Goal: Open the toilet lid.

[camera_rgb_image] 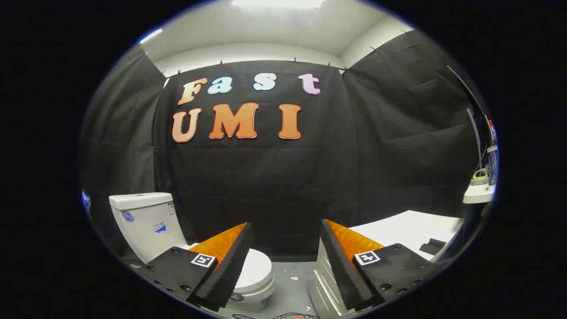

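Observation:
A white toilet stands on the grey floor, its tank (148,221) against the black cloth wall. Its lid (256,269) lies flat down on the bowl, partly hidden behind my left finger (226,266). My gripper (285,232) hangs well above and short of the toilet, open, with a wide gap and nothing between the fingers. The lid's front end shows just inside the left finger; the right finger (343,261) is over a white cabinet.
A white cabinet or counter (412,228) stands to the right of the toilet, with a small dark object (432,246) on top. A white shelf (478,192) with a bottle and small items is further right. Grey floor (292,283) lies between toilet and cabinet.

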`<move>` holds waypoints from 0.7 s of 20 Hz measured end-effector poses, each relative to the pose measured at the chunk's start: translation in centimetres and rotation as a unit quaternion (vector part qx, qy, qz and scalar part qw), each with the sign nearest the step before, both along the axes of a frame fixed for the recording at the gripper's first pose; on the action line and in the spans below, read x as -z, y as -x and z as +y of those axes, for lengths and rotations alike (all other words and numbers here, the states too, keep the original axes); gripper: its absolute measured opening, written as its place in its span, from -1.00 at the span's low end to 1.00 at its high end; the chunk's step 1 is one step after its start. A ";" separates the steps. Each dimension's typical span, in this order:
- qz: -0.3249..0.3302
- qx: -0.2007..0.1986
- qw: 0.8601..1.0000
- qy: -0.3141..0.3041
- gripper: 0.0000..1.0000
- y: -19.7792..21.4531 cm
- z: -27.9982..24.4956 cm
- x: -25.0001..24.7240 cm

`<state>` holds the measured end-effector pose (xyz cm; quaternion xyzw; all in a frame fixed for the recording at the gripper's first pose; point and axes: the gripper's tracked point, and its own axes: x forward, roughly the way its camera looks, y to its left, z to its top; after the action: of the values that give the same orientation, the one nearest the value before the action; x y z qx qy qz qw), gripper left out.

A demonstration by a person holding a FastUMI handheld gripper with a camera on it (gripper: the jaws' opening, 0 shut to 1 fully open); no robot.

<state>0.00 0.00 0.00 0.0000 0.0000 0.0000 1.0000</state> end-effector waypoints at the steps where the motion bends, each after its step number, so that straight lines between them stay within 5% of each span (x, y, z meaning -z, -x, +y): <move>1: 0.000 0.000 1.000 0.001 0.96 0.0 0.0 0.0; 14: 0.001 0.001 1.000 0.001 0.97 0.1 0.0 -0.1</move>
<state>-0.06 -0.05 0.10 -0.0011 0.0014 -0.0008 1.0000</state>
